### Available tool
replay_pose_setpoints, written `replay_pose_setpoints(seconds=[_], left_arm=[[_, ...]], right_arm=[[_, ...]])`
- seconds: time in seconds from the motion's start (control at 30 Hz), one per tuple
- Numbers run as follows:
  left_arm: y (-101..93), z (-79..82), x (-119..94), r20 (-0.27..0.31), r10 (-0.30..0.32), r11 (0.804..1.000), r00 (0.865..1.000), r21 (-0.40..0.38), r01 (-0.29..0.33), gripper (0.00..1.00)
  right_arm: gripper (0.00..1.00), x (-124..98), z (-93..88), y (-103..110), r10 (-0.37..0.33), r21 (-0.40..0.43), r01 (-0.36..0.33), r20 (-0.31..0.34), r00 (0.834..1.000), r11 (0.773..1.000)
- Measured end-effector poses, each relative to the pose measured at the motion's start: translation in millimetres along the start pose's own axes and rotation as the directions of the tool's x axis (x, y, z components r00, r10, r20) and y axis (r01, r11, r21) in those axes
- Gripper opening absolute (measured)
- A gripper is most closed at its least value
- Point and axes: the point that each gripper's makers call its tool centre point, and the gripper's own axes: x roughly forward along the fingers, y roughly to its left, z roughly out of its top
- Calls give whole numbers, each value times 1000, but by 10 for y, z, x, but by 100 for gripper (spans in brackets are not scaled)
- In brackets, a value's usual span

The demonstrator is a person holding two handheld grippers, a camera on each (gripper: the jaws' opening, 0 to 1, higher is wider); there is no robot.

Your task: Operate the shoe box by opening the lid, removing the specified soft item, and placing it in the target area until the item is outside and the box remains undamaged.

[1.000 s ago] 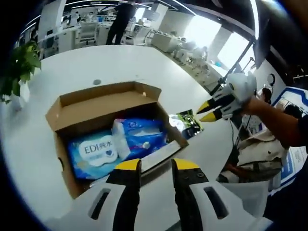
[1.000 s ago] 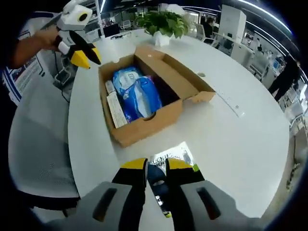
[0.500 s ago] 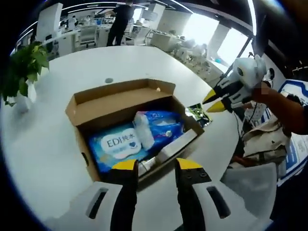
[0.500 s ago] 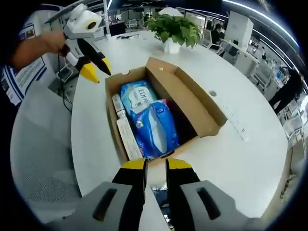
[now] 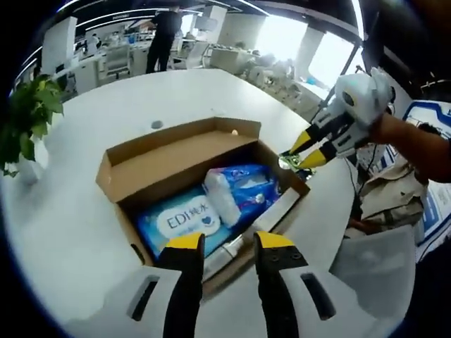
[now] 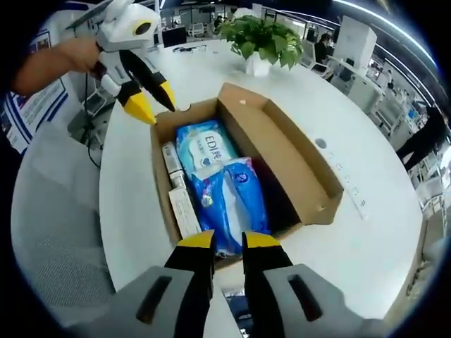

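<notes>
Box [image 6: 282,151] is open on the desk [image 6: 366,239], blue packs [image 6: 236,201] inside it. Both grippers [image 5: 222,243] [image 6: 222,241] hover beside it, fingers slightly apart, empty.

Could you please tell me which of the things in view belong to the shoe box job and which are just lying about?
Job:
shoe box, lid open
blue soft packs inside it
left gripper
right gripper

Lying about:
potted plant
slim white boxes along the box wall
white table
</notes>
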Motion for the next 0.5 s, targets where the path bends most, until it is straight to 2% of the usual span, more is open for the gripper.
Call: replay_pose_setpoints(seconds=[0.33, 0.5], left_arm=[[-29, 50, 364, -39, -16, 999, 999, 38, 18, 27], [-76, 7, 498, -69, -26, 998, 997, 61, 30, 27]], right_arm=[[14, 209, -10, -111, -13, -20, 13, -25, 1000, 1000], [13, 261, -52, -159, -10, -23, 9, -40, 999, 1000]])
